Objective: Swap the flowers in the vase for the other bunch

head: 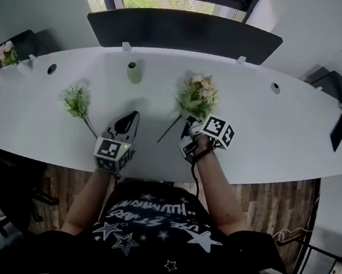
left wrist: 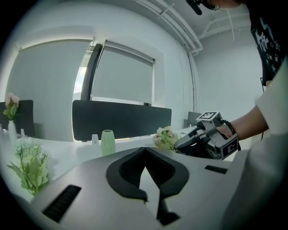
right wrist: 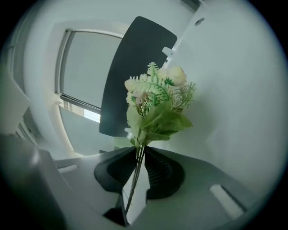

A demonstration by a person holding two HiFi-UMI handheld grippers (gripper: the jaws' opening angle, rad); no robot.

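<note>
Green vase [head: 134,72] upright; cream bunch [head: 198,95] held aloft; green bunch [head: 76,100] lying flat.

Table [head: 281,127]: plain white. Vase [head: 134,72]: pale green, vertical ribs. Pink bunch [head: 198,97]: cream and pink blooms, green leaves. Green bunch [head: 76,100]: pale green, whitish flecks. Screen [head: 182,31]: black. Shirt [head: 150,222]: black, white stars. Floor [head: 261,200]: brown wood planks.
</note>
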